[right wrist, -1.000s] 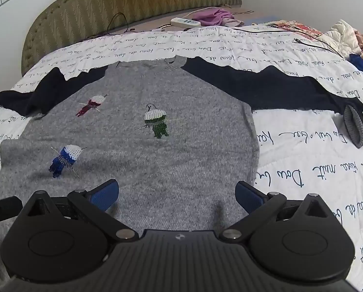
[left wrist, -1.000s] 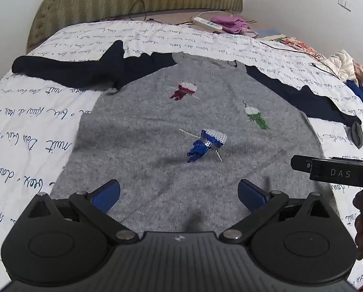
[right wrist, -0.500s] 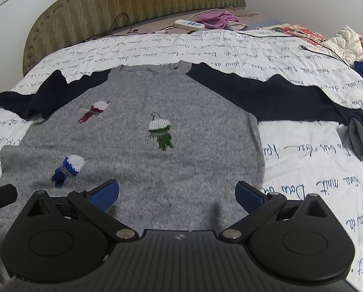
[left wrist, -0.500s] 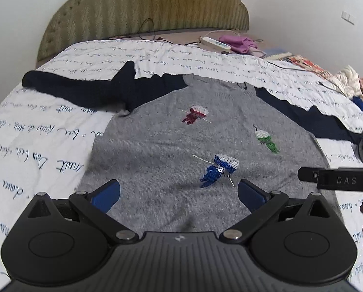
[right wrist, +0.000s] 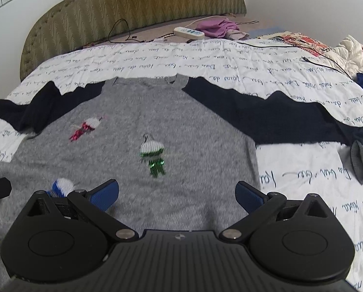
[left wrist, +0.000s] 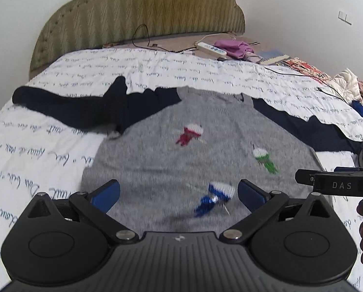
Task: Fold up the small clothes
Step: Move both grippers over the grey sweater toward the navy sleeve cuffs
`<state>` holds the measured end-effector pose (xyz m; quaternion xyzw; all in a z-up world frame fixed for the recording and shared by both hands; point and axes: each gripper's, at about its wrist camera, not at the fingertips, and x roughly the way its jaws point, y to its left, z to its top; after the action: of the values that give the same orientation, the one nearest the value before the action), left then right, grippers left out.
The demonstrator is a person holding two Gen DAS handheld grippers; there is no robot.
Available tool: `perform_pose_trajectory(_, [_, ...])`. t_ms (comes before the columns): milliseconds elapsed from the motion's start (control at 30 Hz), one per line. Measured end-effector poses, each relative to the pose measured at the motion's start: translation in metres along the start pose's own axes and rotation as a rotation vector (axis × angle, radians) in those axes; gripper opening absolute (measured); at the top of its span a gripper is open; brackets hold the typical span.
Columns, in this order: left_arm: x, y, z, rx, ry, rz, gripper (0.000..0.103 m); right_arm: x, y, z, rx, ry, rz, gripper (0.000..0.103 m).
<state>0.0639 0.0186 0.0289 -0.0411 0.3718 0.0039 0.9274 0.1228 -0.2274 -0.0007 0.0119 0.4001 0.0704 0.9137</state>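
A small grey sweater (left wrist: 157, 160) (right wrist: 193, 126) with navy sleeves lies flat on the bed, front up, with red, green and blue knitted figures on it. Its left sleeve (left wrist: 84, 109) stretches left and is bunched; its right sleeve (right wrist: 279, 119) stretches right, ending in a turned-up grey cuff (right wrist: 360, 163). My left gripper (left wrist: 179, 193) hovers open over the sweater's lower part, near the blue figure (left wrist: 215, 197). My right gripper (right wrist: 176, 193) hovers open over the lower right of the body, holding nothing. The right gripper's side (left wrist: 337, 185) shows at the left view's right edge.
The bed has a white quilt (right wrist: 315, 182) with blue script and a padded olive headboard (right wrist: 137, 7). A power strip (right wrist: 188, 32), cables and a purple cloth (right wrist: 218, 28) lie near the headboard. A heap of clothes (right wrist: 352, 51) sits at the right.
Both grippers have pulled back and tilted up, so the sweater sits lower in each view and more headboard shows. Both stay open. The sweater has not moved.
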Motion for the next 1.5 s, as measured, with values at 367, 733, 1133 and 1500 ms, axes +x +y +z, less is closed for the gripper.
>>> perform_pose_trajectory(367, [0.016, -0.006, -0.002, -0.016, 0.051, 0.004, 0.103, 0.010, 0.001, 0.010, -0.007, 0.005, 0.018, 0.103])
perform_pose_trajectory(733, [0.021, -0.006, -0.040, 0.033, 0.120, 0.038, 0.103, 0.020, 0.000, -0.022, 0.016, 0.077, 0.012, 0.103])
perform_pose_trajectory(1133, [0.025, 0.000, -0.021, 0.006, 0.107, 0.035, 0.103, 0.016, 0.006, -0.017, -0.005, 0.068, 0.013, 0.103])
perform_pose_trajectory(1500, [0.042, -0.008, 0.010, 0.016, 0.076, 0.015, 0.103, 0.021, 0.000, 0.002, -0.020, 0.035, 0.001, 0.103])
